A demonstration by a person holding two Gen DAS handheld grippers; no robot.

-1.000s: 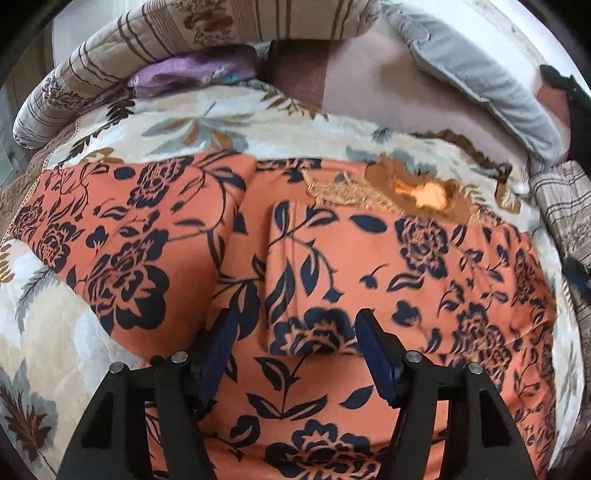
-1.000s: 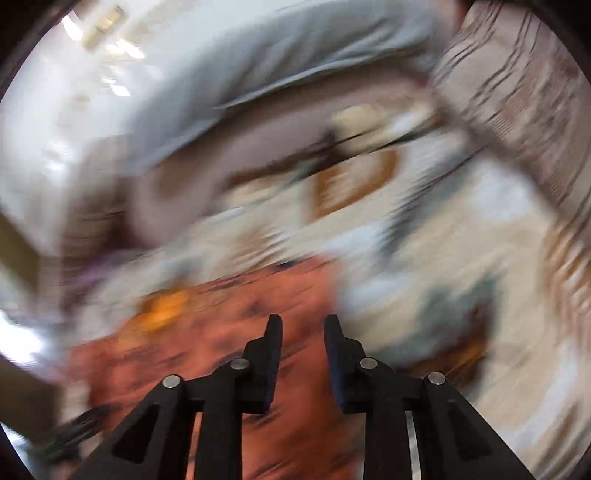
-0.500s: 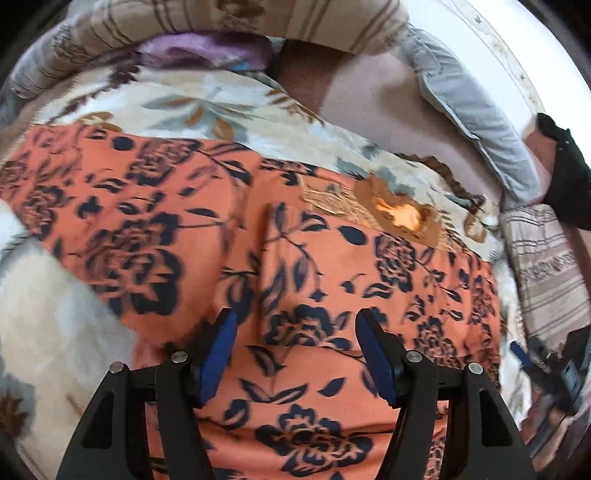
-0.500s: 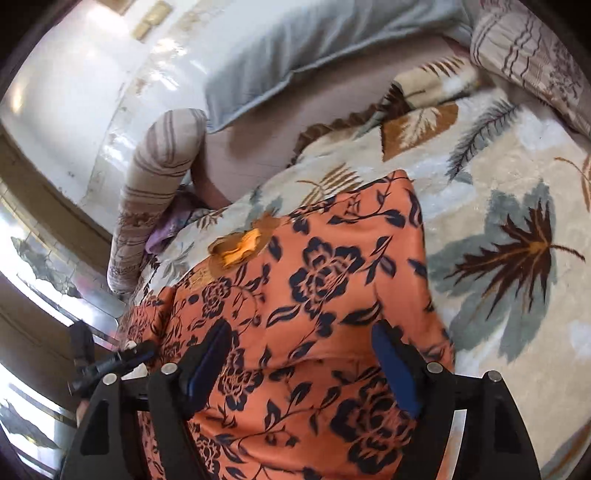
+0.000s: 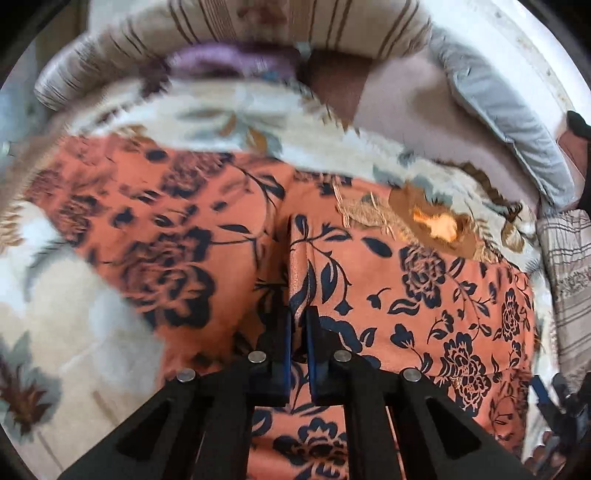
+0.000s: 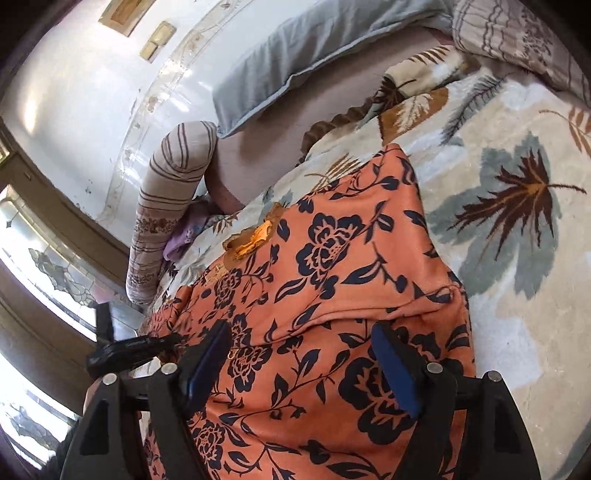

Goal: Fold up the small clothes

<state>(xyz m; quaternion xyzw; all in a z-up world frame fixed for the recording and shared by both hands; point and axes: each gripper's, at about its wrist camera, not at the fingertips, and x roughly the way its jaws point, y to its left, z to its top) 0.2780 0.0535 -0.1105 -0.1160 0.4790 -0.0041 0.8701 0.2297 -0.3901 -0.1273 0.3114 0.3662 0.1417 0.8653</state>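
Observation:
An orange garment with dark blue flowers (image 5: 406,295) lies spread on a leaf-print blanket (image 5: 229,118). It has a raised folded strip down its middle and a gold collar patch at the far edge. My left gripper (image 5: 299,332) is shut on the near end of that folded strip. In the right wrist view the same garment (image 6: 332,266) fills the middle. My right gripper (image 6: 301,354) is open, its fingers astride a fold edge at the garment's near part, just above the cloth. The left gripper (image 6: 129,350) shows at the left there.
A striped bolster (image 5: 240,33) and a purple cloth (image 5: 221,62) lie at the blanket's far side. A grey pillow (image 5: 498,110) lies at the far right by the white headboard (image 6: 92,74). A window (image 6: 44,266) is at the left.
My left gripper has closed on the garment's folded strip; it was open around it before. My right gripper swung over the garment, opened wide, and came lower and closer to the cloth.

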